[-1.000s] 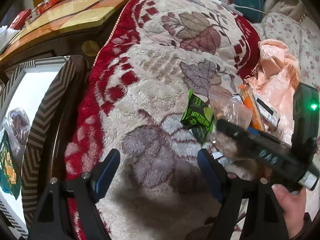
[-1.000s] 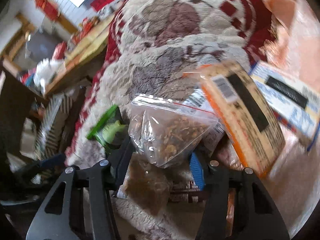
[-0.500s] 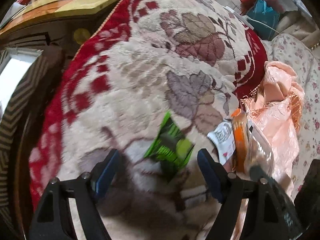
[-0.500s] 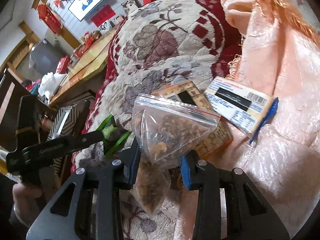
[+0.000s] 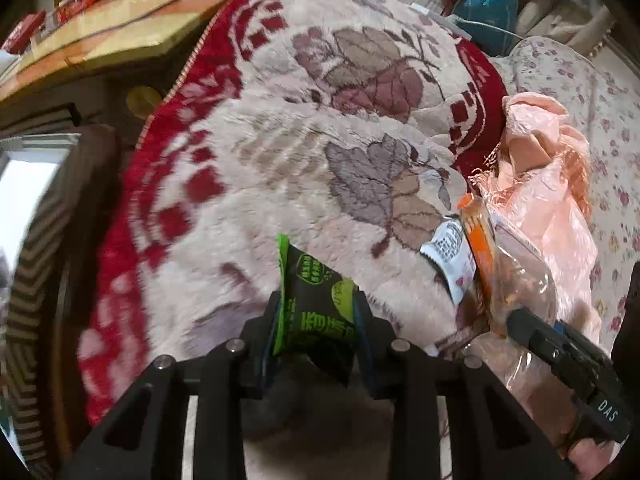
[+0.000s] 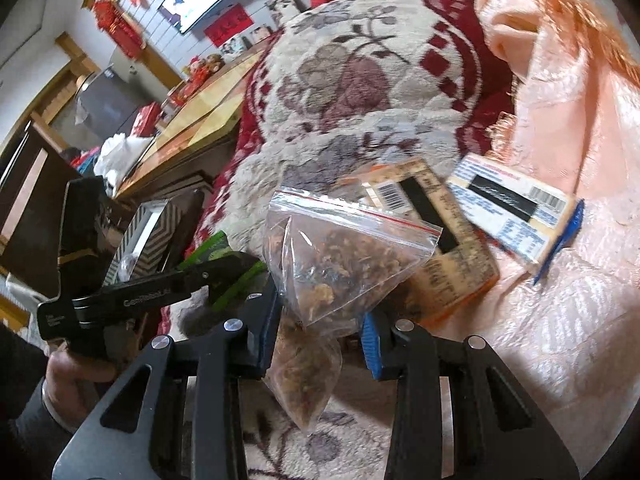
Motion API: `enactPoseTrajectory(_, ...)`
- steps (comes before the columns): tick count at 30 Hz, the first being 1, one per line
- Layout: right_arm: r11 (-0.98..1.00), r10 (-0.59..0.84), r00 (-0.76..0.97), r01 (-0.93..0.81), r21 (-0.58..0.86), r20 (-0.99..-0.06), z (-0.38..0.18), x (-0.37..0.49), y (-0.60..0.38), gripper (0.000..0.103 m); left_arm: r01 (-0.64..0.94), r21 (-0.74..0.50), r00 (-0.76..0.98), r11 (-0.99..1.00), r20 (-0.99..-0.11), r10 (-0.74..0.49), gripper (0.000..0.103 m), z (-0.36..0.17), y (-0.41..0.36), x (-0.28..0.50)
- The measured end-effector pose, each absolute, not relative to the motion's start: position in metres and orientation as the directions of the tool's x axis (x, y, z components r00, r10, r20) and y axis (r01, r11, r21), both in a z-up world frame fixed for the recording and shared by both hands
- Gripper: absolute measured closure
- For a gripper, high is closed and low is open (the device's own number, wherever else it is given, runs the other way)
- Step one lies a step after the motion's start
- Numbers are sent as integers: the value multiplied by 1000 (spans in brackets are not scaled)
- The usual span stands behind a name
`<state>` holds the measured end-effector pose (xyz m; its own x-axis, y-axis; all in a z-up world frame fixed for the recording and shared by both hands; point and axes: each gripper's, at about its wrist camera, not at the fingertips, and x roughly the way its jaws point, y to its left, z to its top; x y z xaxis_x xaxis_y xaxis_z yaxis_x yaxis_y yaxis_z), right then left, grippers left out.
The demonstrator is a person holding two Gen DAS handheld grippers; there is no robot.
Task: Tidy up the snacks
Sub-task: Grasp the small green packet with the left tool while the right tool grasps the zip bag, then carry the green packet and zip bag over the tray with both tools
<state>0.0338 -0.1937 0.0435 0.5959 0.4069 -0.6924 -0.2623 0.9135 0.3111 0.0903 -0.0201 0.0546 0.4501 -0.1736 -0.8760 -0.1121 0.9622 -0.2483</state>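
Your left gripper (image 5: 316, 316) is closing on the green snack packet (image 5: 310, 304), which stands on edge between the jaws with its long axis running up and away from you over the floral blanket (image 5: 280, 160). Your right gripper (image 6: 320, 312) is clamped on the clear zip bag (image 6: 344, 260) (zip edge up, lifted). The two loads hang near each other, so carry them apart.

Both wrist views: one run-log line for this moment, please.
left tongs: closing on green-and-black foil snack packet | right tongs: shut on clear zip bag of brown snacks | surface: floral plush blanket
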Motion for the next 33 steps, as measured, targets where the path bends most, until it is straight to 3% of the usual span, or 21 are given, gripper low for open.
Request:
enactPoseTrajectory(15, 911, 405, 547, -311, 272, -733, 20, -6, -139, 69, -108, -112, 500, 988, -865, -43, 68, 79, 6, 23)
enactPoseTrajectory(33, 898, 387, 473, -387, 208, -792, 12, -17, -97, 69, -167, -128, 503, 978, -864, -27, 68, 76, 43, -10)
